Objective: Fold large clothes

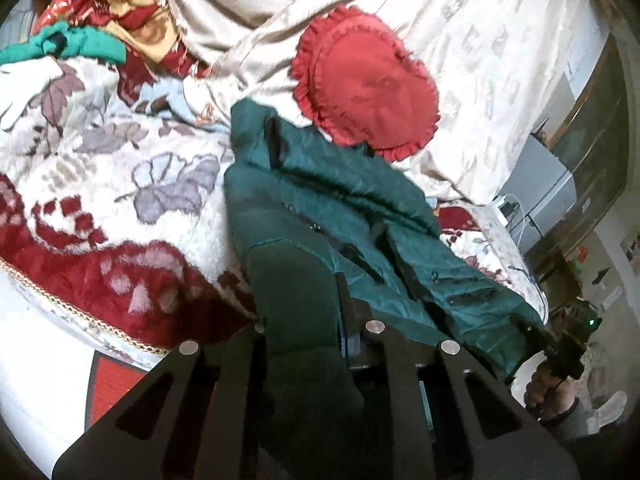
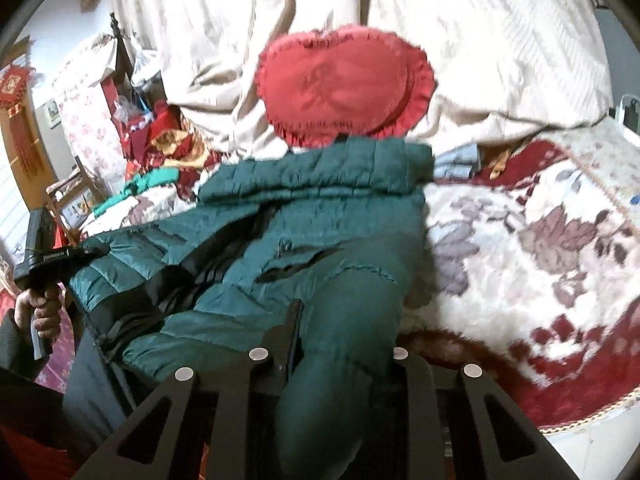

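Ahead of both grippers, on the bed's floral blanket (image 1: 100, 184): green puffer jacket (image 1: 320, 216), spread below the red heart cushion (image 1: 364, 84). Left gripper (image 1: 304, 320) and right gripper (image 2: 340, 320) each clamped on a hem corner. Likely mid-fold; next, carrying hem toward collar together.

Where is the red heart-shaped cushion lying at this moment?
In both wrist views the red heart-shaped cushion lies on the cream bedspread, directly beyond the far end of the green puffer jacket, which overlaps its lower frill.
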The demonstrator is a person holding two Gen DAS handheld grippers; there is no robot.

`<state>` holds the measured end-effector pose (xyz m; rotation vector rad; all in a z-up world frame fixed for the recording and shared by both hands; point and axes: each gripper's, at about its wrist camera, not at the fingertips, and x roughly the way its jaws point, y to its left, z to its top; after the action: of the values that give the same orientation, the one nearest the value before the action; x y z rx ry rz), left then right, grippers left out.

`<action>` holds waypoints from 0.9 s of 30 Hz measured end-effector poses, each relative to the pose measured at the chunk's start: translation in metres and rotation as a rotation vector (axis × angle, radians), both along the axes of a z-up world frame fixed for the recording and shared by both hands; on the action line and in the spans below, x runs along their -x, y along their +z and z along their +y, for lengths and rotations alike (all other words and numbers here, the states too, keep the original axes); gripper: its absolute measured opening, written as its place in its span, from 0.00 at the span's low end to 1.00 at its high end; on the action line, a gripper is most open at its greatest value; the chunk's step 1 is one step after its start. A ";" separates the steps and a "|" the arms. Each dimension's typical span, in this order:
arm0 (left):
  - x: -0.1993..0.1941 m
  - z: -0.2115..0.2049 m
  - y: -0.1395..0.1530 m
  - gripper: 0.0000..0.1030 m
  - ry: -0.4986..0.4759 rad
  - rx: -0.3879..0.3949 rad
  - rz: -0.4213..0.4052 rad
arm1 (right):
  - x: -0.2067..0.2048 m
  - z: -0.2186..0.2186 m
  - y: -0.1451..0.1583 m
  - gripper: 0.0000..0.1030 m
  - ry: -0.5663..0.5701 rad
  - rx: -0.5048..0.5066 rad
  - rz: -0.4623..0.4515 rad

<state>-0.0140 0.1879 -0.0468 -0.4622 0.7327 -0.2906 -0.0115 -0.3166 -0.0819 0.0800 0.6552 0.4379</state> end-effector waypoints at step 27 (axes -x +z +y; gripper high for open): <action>0.022 -0.047 -0.020 0.26 0.101 -0.409 0.060 | 0.024 -0.023 -0.030 0.37 -0.031 -0.159 0.146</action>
<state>-0.0359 0.1411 -0.0663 -0.1191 0.8008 -0.0279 -0.0350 -0.3394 -0.1116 0.2750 0.7609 0.4562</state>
